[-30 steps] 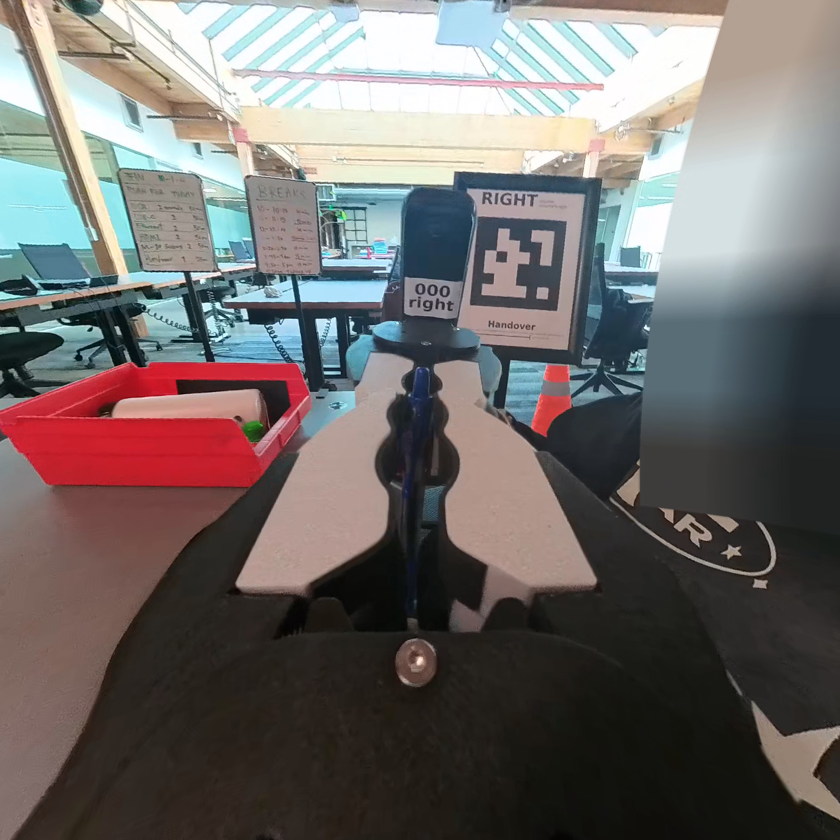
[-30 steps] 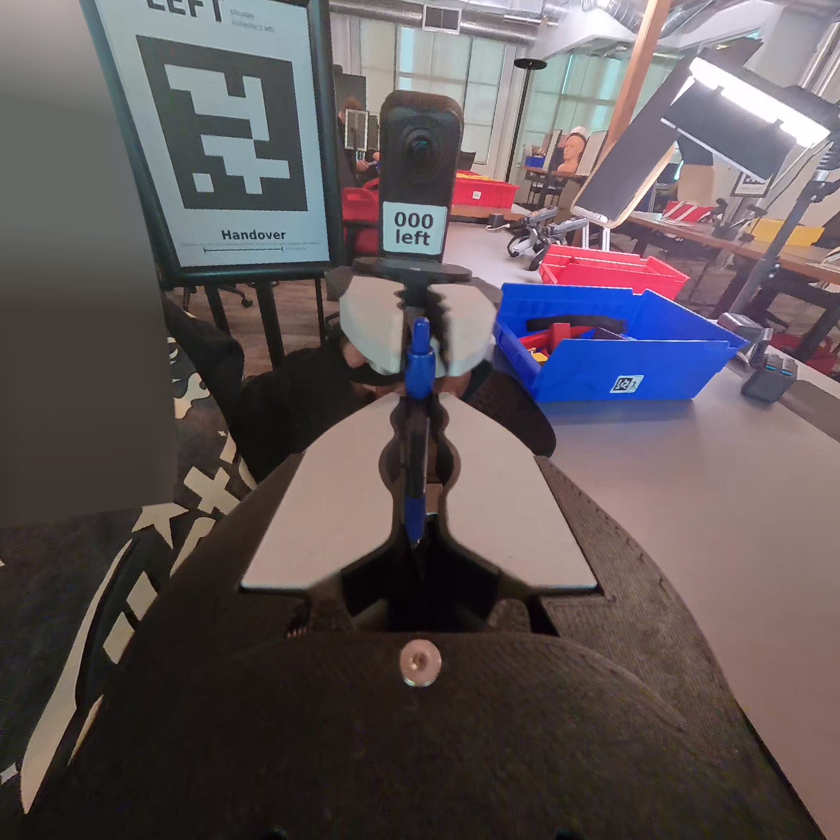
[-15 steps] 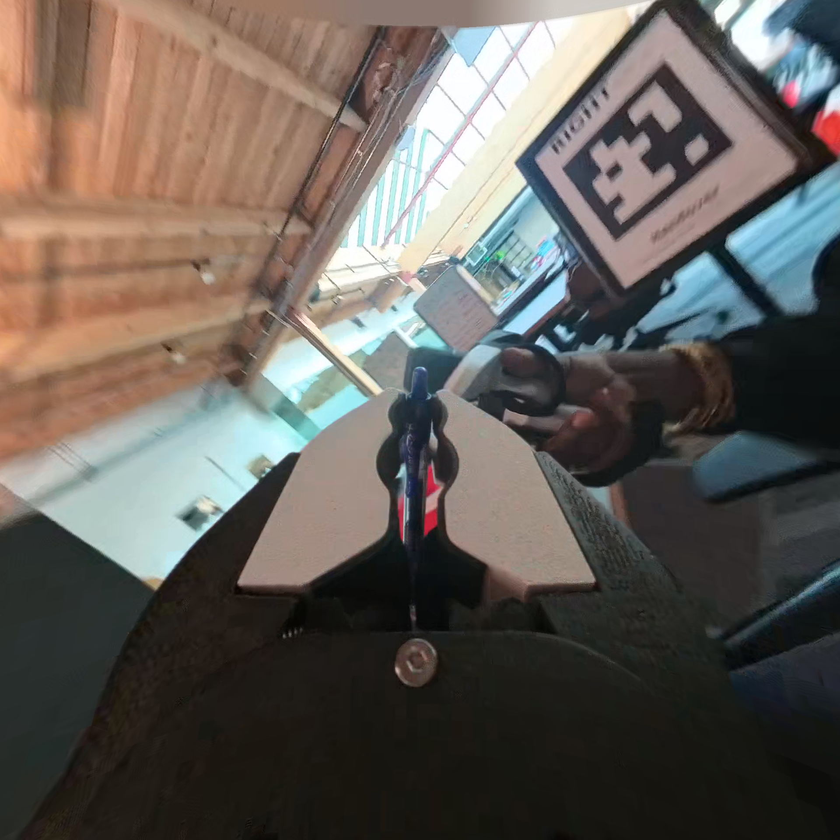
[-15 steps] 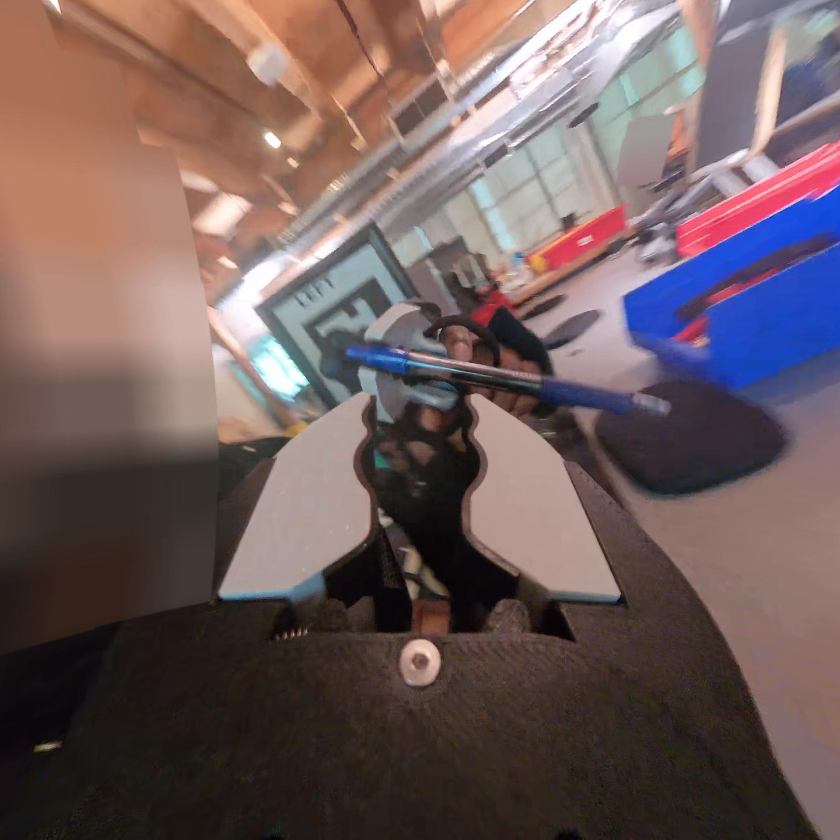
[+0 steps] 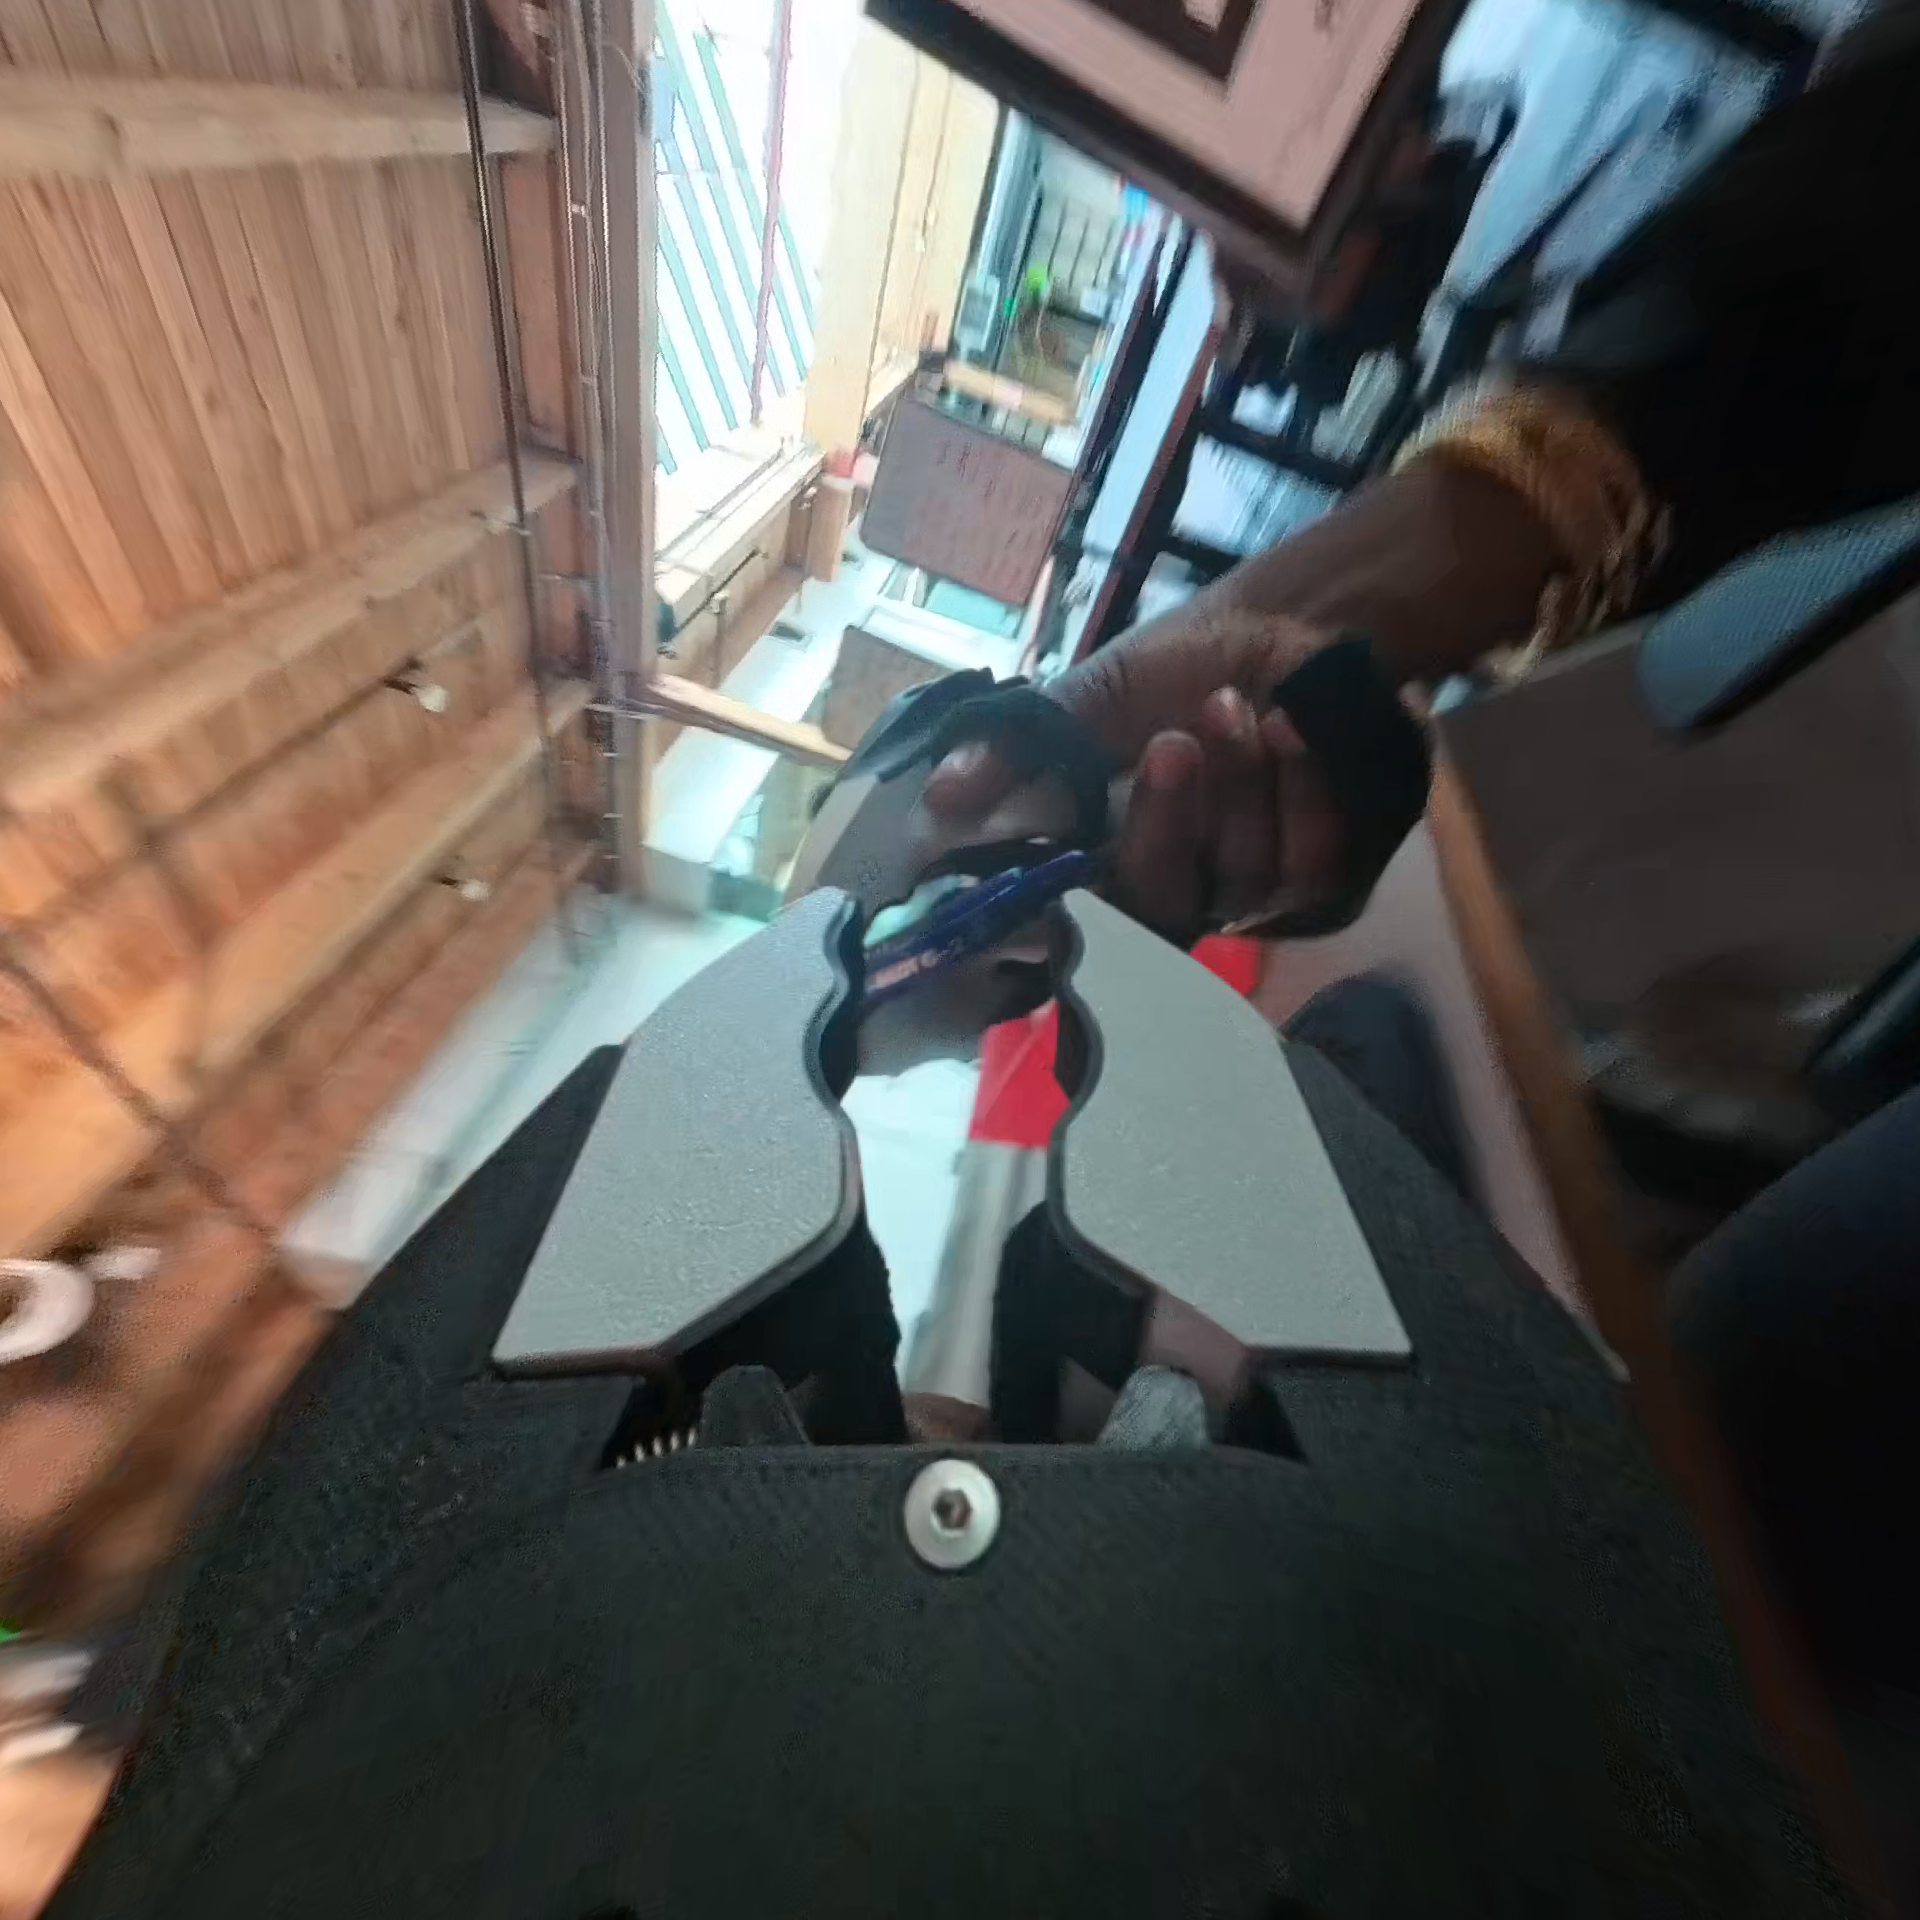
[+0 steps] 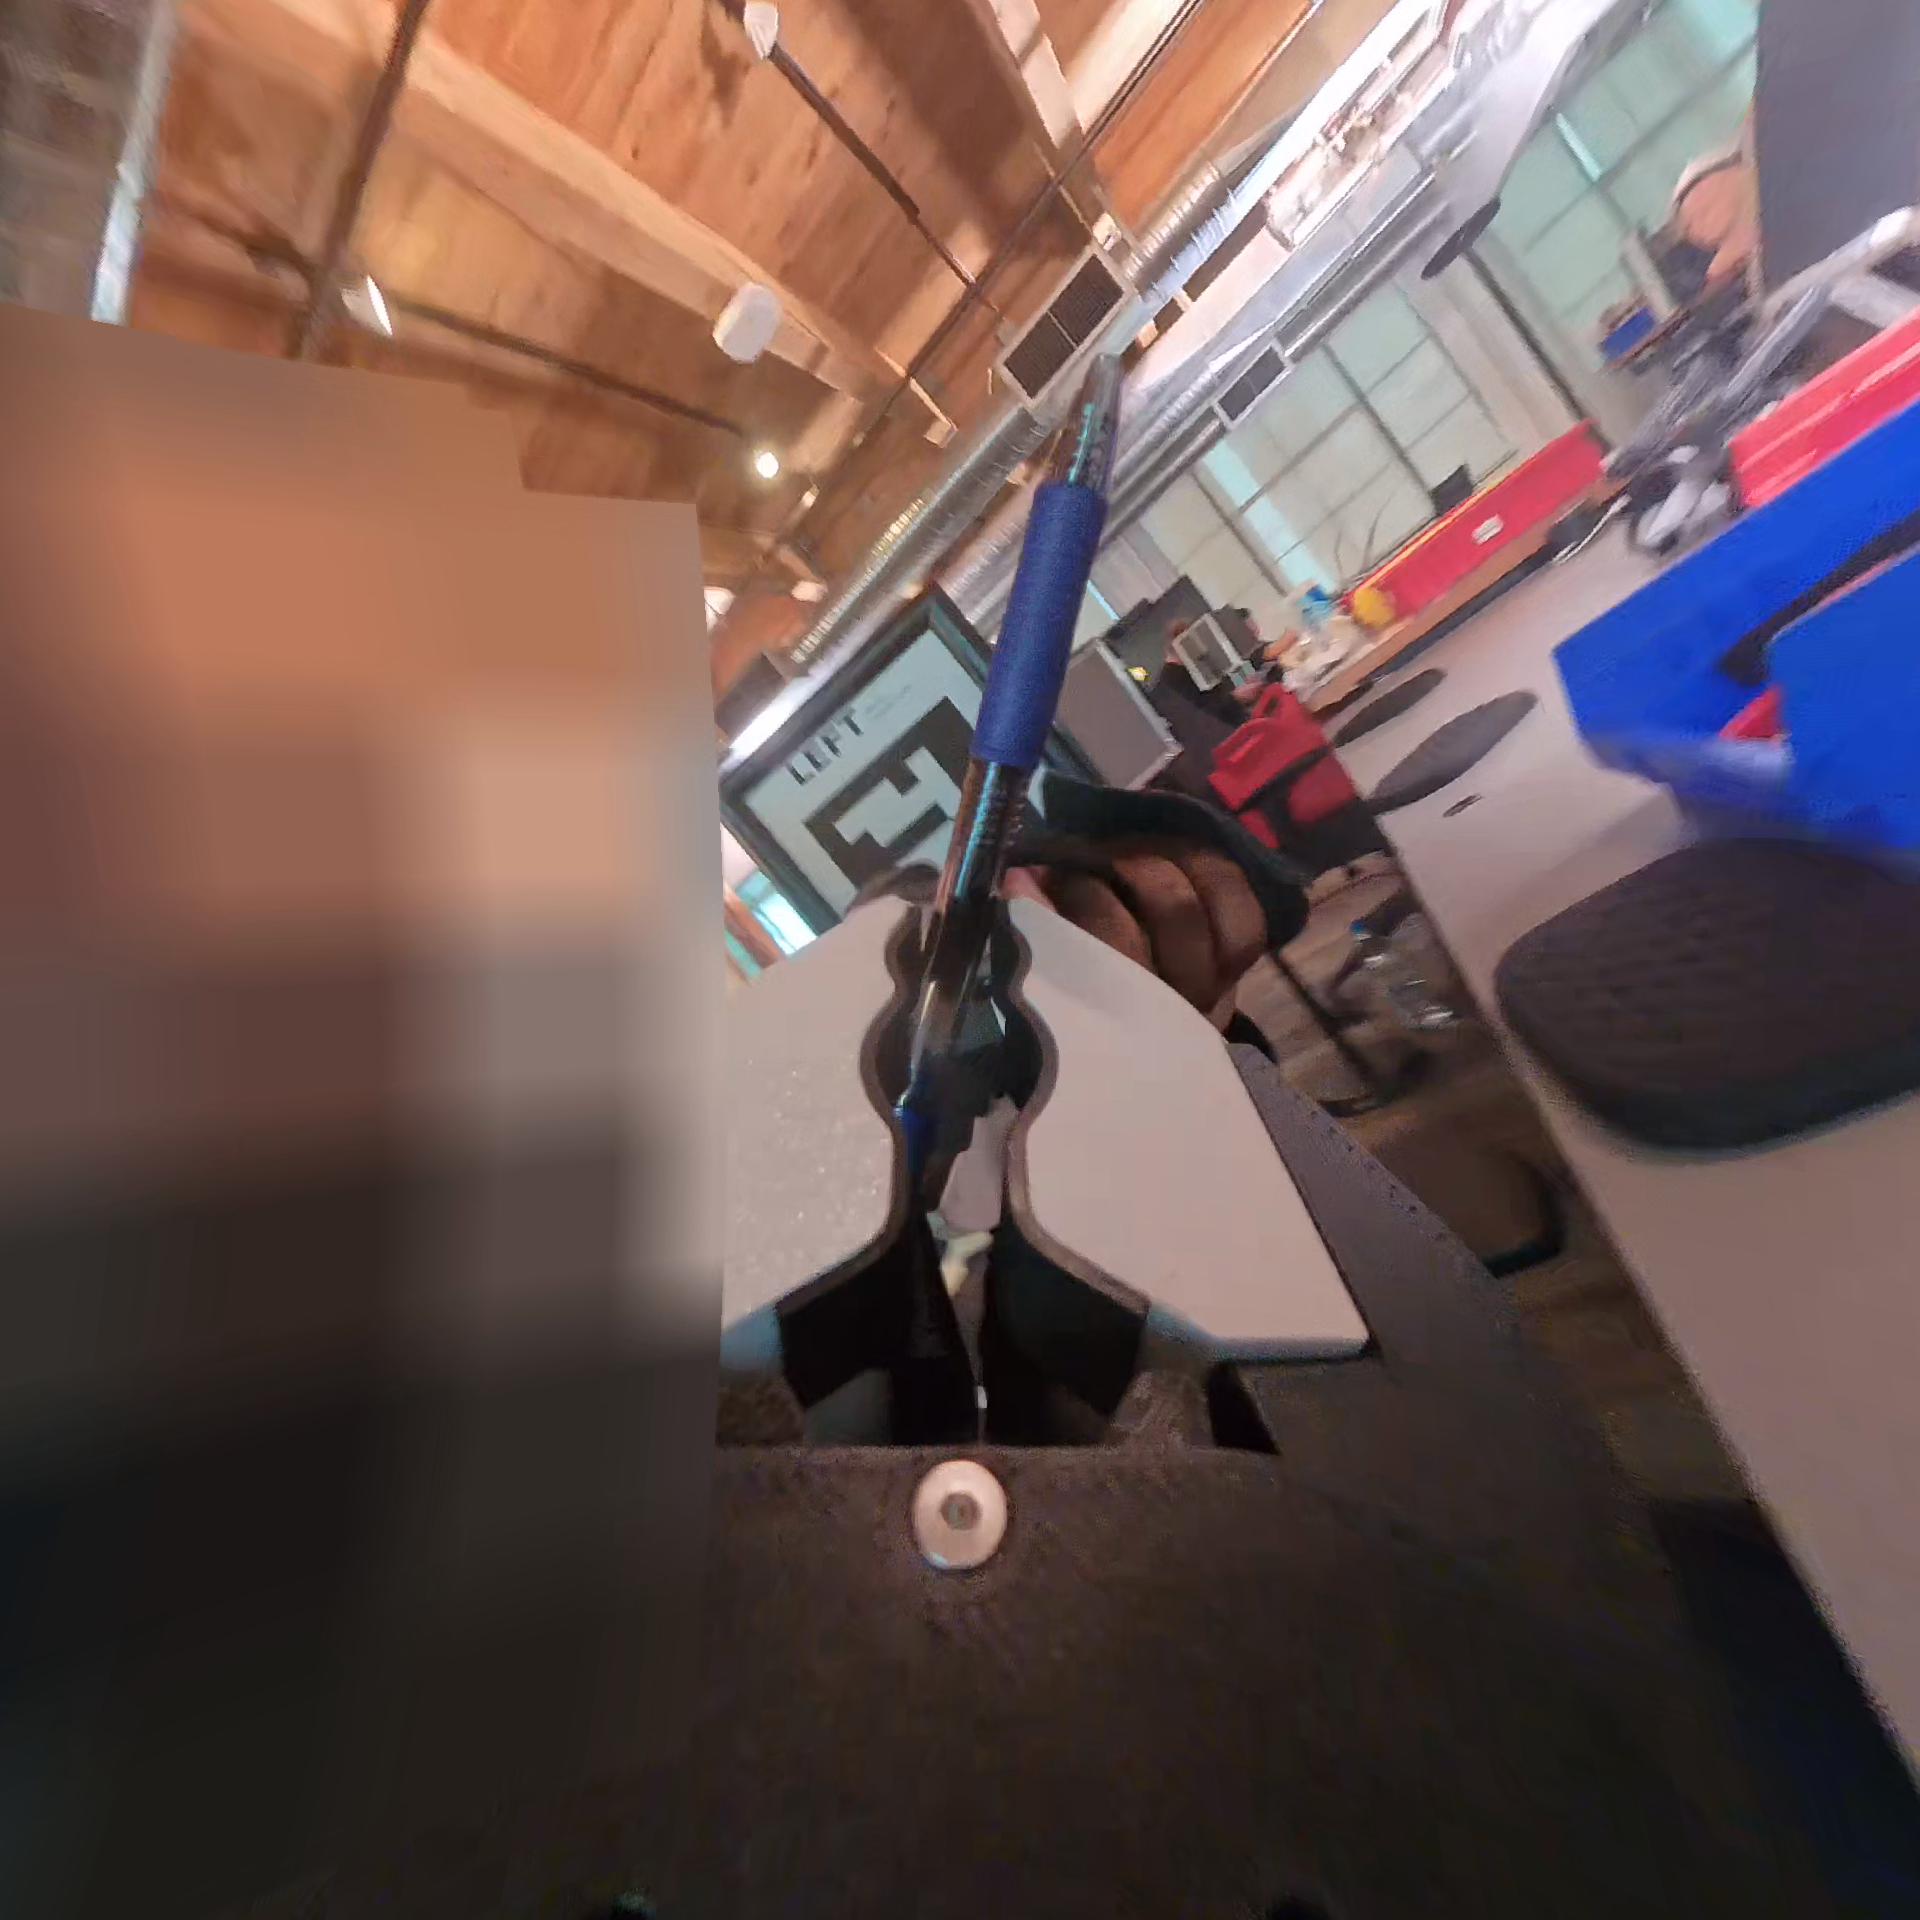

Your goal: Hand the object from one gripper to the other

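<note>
the right gripper (image 6: 961, 935) is clamped on a blue pen (image 6: 1023, 665) that slants up past its fingertips. the left gripper (image 5: 956, 925) stands apart, the pen (image 5: 966, 914) just ahead of its tips. a marker board (image 6: 883, 769) with print stands behind.

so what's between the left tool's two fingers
Nothing is gripped. In the left wrist view the left tool has its fingers apart. The blue pen crosses just at their tips, clamped in the right tool.

Left wrist view: motion-blurred throughout. Pen (image 5: 961, 923) only partly visible, far end hidden behind right gripper (image 5: 883, 831) and hand (image 5: 1226, 790). Right wrist view: pen's (image 6: 1023, 665) lower end hidden between gray fingers (image 6: 1132, 1164); blue bin (image 6: 1766, 707) cut off at right edge.
</note>
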`<state>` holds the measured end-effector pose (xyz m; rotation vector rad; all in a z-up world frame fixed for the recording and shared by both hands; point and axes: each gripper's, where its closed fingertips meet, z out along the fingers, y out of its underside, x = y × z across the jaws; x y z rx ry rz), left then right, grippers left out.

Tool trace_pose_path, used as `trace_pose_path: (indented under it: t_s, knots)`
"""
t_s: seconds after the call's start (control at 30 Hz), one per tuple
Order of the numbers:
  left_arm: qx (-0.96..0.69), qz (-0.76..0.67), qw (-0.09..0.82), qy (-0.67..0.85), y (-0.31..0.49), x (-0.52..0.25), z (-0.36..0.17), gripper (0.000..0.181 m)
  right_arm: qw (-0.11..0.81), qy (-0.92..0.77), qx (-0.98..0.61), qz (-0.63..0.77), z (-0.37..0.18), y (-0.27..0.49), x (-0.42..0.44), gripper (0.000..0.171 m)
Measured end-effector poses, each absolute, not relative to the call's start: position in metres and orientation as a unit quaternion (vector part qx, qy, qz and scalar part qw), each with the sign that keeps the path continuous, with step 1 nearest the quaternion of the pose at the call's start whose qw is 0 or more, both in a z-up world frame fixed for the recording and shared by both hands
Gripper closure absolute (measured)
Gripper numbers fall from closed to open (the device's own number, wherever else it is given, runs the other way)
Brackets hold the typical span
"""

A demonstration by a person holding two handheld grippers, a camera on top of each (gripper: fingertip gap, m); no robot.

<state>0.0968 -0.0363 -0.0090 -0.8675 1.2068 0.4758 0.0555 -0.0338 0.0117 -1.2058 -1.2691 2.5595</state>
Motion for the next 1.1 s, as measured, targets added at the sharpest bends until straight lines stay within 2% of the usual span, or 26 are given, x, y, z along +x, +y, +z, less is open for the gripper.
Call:
trace_pose_path:
  t_s: [0.03,0.13,0.2,0.33,0.43,0.53,0.6,0.73,0.87,1.1]
  knots:
    - [-0.404,0.154,0.728,0.533,-0.040,0.096,-0.006,0.146,0.056,-0.429,-0.379,0.818,0.014,-0.034,0.059,0.159]
    - [-0.405,-0.042,0.785,0.468,-0.060,0.087,0.018,0.145,0.170,-0.483,-0.376,0.772,0.014,-0.030,0.061,0.161]
    - [-0.425,-0.138,0.817,0.364,-0.058,0.064,0.043,0.148,0.217,-0.507,-0.357,0.754,0.017,-0.031,0.066,0.161]
    - [-0.525,-0.300,0.766,0.220,-0.035,0.044,0.046,0.147,0.276,-0.533,-0.330,0.729,0.021,-0.037,0.070,0.161]
    - [-0.538,-0.385,0.716,0.222,-0.035,0.063,0.038,0.144,0.291,-0.556,-0.328,0.706,0.015,-0.044,0.067,0.160]
    - [-0.530,-0.412,0.704,0.232,-0.039,0.078,0.039,0.150,0.298,-0.578,-0.328,0.685,0.007,-0.051,0.063,0.160]
    - [-0.529,-0.402,0.710,0.235,-0.040,0.080,0.039,0.169,0.303,-0.593,-0.328,0.670,0.002,-0.054,0.060,0.160]
    - [-0.544,-0.383,0.701,0.256,-0.041,0.079,0.034,0.170,0.322,-0.613,-0.322,0.645,-0.003,-0.055,0.061,0.159]
    - [-0.578,-0.346,0.691,0.263,-0.035,0.074,0.024,0.170,0.367,-0.607,-0.324,0.626,0.005,-0.039,0.067,0.140]
    - [-0.620,-0.318,0.652,0.299,-0.029,0.086,0.002,0.170,0.394,-0.553,-0.301,0.670,0.028,-0.037,0.076,0.144]
